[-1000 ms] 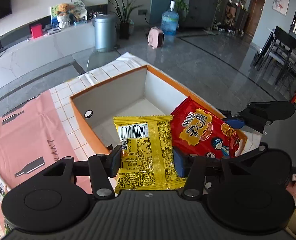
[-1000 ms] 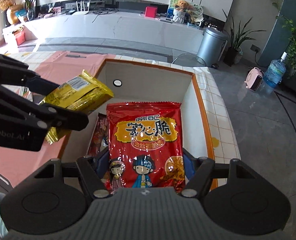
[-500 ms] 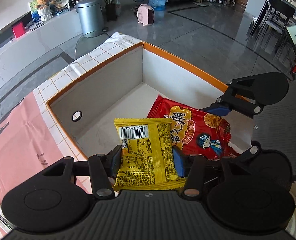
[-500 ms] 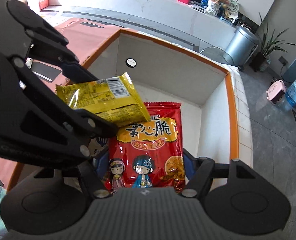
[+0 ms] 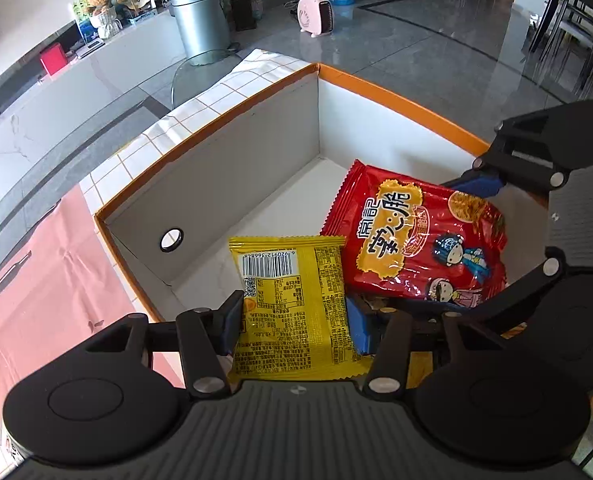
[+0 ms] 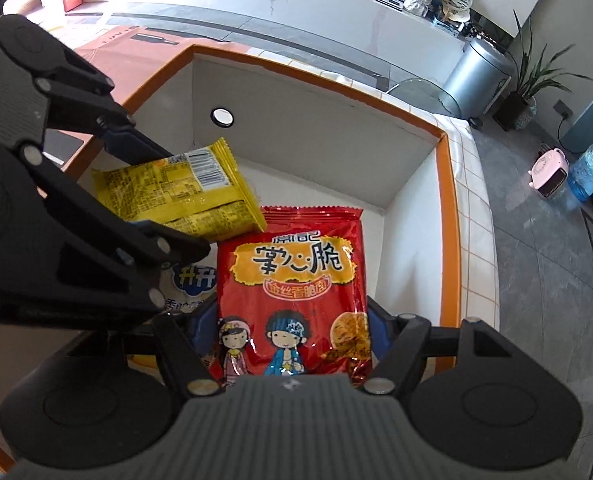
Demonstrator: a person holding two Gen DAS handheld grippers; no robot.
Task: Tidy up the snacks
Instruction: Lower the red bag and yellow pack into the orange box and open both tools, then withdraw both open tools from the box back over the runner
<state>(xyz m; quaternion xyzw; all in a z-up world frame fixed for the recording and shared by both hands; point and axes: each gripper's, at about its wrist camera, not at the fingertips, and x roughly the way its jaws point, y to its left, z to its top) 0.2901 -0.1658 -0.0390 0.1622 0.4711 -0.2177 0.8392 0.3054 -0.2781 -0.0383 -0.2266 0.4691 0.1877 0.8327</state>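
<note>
One yellow packet [image 5: 294, 304], one red packet [image 6: 294, 292], one box [image 5: 396, 104].

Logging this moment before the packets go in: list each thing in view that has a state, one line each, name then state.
yellow packet: sealed, clamped by the left gripper, held over the box.
red packet: sealed, clamped by the right gripper, held over the box.
orange-rimmed box: open-topped, far end bare.
white snack packet: lying in the box, mostly hidden.
grey bin: lid shut.
</note>
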